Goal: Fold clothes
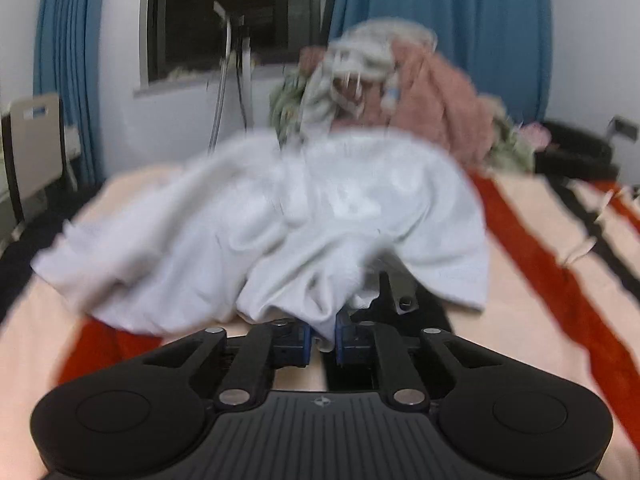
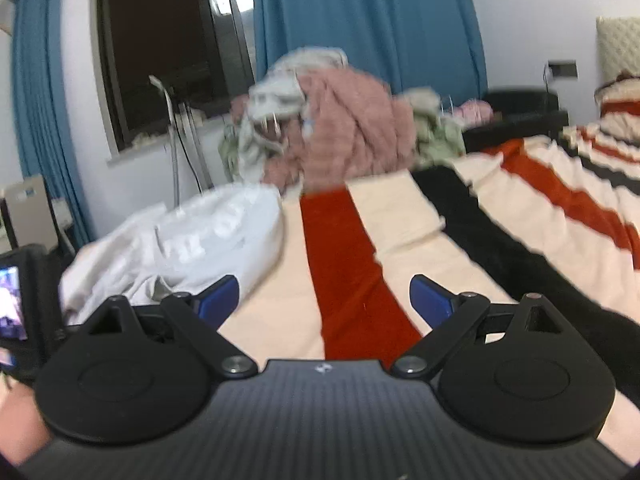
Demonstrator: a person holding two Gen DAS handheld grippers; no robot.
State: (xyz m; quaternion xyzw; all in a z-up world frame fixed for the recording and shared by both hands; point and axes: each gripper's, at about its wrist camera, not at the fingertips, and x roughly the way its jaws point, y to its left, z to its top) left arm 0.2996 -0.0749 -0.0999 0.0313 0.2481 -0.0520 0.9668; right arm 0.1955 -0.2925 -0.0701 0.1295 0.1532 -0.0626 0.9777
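Note:
A white garment (image 1: 280, 220) lies bunched on the striped bedspread (image 1: 540, 240), blurred by motion. My left gripper (image 1: 322, 338) is shut on a fold of its near edge, the cloth pinched between the blue pads. In the right wrist view the same white garment (image 2: 192, 240) with grey lettering sits at the left. My right gripper (image 2: 324, 300) stands open above the red stripe, to the right of the garment, with nothing between its blue fingers (image 2: 430, 296). A dark part of the other gripper pokes out under the cloth in the left wrist view.
A heap of unfolded clothes (image 2: 340, 128), pink, white and green, is piled at the far end of the bed. Blue curtains (image 2: 360, 20) and a dark window (image 1: 216, 12) lie behind. A black bedside unit (image 2: 520, 116) stands at the right. The left gripper's screen (image 2: 10, 300) shows at the left edge.

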